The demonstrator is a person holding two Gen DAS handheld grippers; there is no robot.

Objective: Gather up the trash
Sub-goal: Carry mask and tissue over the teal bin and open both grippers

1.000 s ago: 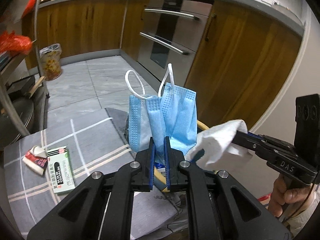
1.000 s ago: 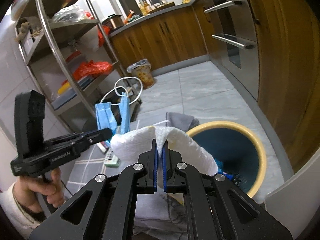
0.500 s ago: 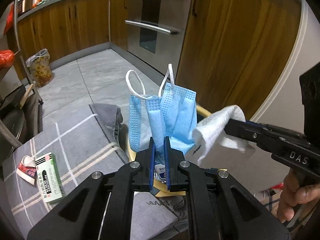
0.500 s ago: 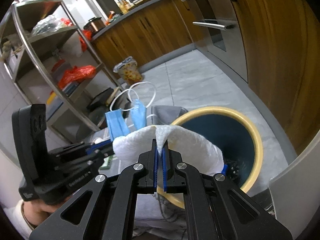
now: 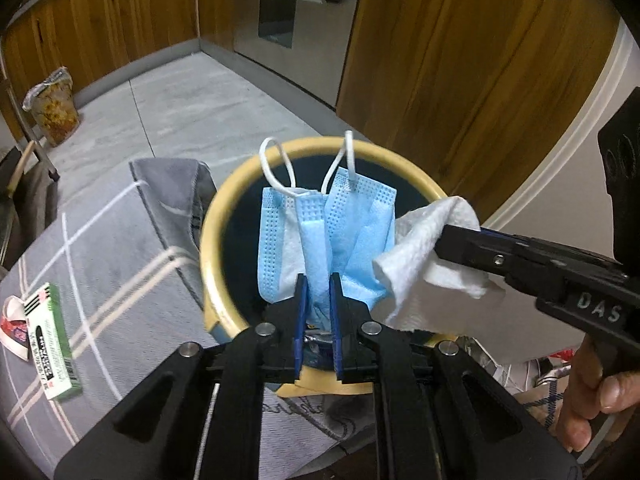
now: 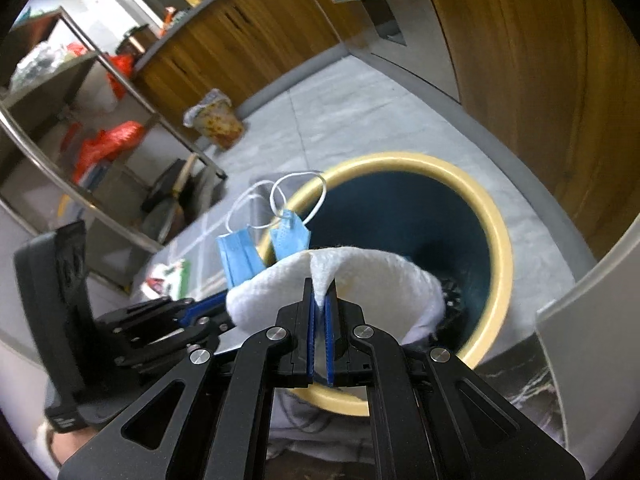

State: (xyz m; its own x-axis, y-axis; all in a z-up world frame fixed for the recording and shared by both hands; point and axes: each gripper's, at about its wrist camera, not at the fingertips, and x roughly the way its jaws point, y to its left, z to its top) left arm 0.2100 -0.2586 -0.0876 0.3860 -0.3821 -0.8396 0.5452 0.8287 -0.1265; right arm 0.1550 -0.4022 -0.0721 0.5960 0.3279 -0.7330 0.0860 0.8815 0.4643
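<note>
I am in a kitchen with wooden cabinets, a steel oven front and a grey tiled floor; off past my left fingers a metal shelf rack holds red bags. Under my fingers lies a grey cloth with pale stripes, and a green box rests on it well to the left of my left gripper.

My left gripper's pads are clamped on a folded blue face mask; those jaws have just eased apart slightly, yet the mask is between them and stands up from the tips, its white loops at the top. My right gripper is pressed together on a white paper towel, which drapes to both sides of the tips.

Straight beyond both sets of fingers is the open mouth of a dark bin with a yellow rim. The mouth is wide and unobstructed; the cloth's folded corner sits just beside the rim on the left. The two grippers are close together, towel just beside mask.

The bin's bottom is dark; something lies there that I cannot make out. My right hand is cut off at the frame edge.
</note>
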